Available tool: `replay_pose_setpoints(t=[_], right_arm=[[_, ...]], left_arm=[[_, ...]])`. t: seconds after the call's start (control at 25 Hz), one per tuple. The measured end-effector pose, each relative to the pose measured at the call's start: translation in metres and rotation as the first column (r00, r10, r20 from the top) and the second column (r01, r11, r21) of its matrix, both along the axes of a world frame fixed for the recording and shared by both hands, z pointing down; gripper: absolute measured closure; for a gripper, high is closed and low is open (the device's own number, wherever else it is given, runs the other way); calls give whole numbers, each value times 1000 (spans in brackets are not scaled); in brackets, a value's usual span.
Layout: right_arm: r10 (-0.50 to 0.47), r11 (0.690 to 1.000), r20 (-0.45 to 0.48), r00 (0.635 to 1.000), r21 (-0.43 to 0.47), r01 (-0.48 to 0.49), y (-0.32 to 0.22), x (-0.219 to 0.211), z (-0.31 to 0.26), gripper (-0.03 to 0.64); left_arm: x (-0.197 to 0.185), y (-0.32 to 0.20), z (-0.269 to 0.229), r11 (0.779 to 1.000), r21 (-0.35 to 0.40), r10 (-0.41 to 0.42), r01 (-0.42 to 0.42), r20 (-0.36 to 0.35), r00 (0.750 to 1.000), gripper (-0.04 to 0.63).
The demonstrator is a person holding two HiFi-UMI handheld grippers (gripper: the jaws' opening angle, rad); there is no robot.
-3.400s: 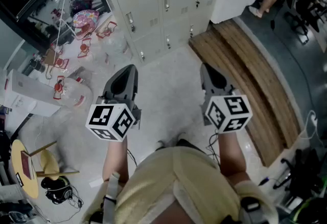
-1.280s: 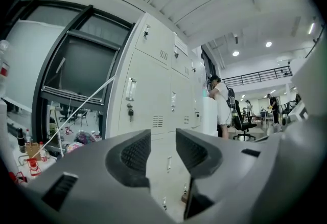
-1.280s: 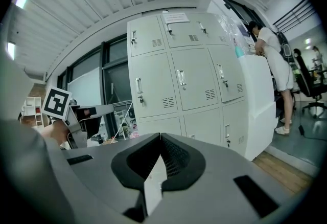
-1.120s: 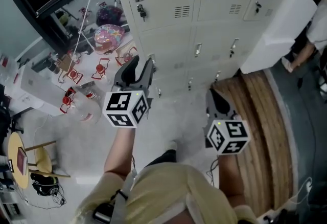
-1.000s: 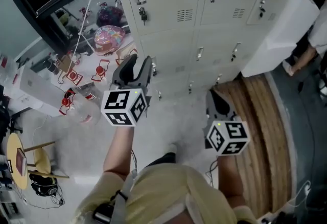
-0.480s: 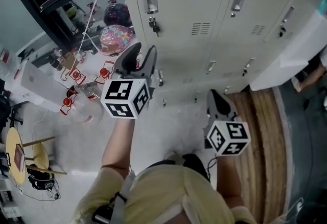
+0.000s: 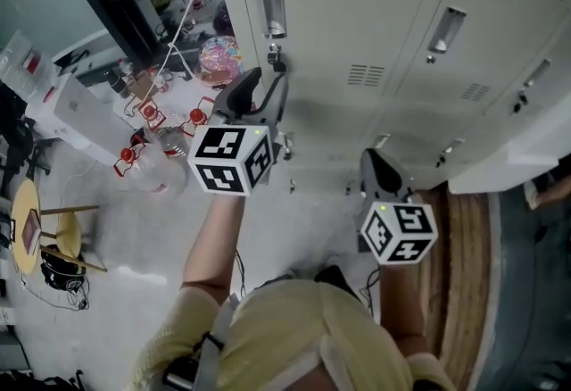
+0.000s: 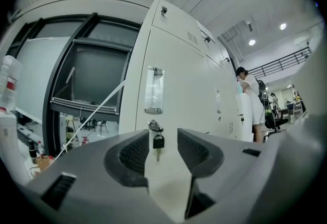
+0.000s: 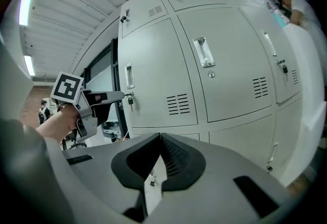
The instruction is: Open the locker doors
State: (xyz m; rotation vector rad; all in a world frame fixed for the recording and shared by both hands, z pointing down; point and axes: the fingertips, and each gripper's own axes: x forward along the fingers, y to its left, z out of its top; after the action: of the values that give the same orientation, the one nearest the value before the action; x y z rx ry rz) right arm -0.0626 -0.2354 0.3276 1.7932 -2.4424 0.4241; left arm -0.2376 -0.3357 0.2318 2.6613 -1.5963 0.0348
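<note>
Head view: pale floor (image 7: 134, 246), clutter along the left, round yellow desk (image 7: 20, 228) far left, wooden platform (image 7: 468, 264) on the right. A bank of pale lockers (image 7: 508, 14) fills the top, all doors shut. Left gripper (image 7: 264, 81) is raised by the leftmost door (image 7: 339, 5). Right gripper (image 7: 373, 162) sits lower, clear of the doors.

Left gripper view: fingers (image 8: 130, 154) apart, nothing clamped. Key (image 8: 158, 142) hangs from the lock in the gap, under the recessed handle (image 8: 154, 90). Door is upright, long axis vertical, facing the gripper. Can't tell if there's contact with the key.

Right gripper view: fingers (image 9: 173, 159) together, empty, pointed at the lockers. 2 shut doors mid-frame.
</note>
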Motion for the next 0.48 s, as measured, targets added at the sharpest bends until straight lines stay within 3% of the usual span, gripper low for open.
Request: replay_pose_setpoints(t=[0.48], right_arm=[[-171, 985, 8, 985, -12, 171, -46, -7, 3, 612]], left_arm=[[3, -30, 3, 992, -18, -125, 125, 32, 992, 442]])
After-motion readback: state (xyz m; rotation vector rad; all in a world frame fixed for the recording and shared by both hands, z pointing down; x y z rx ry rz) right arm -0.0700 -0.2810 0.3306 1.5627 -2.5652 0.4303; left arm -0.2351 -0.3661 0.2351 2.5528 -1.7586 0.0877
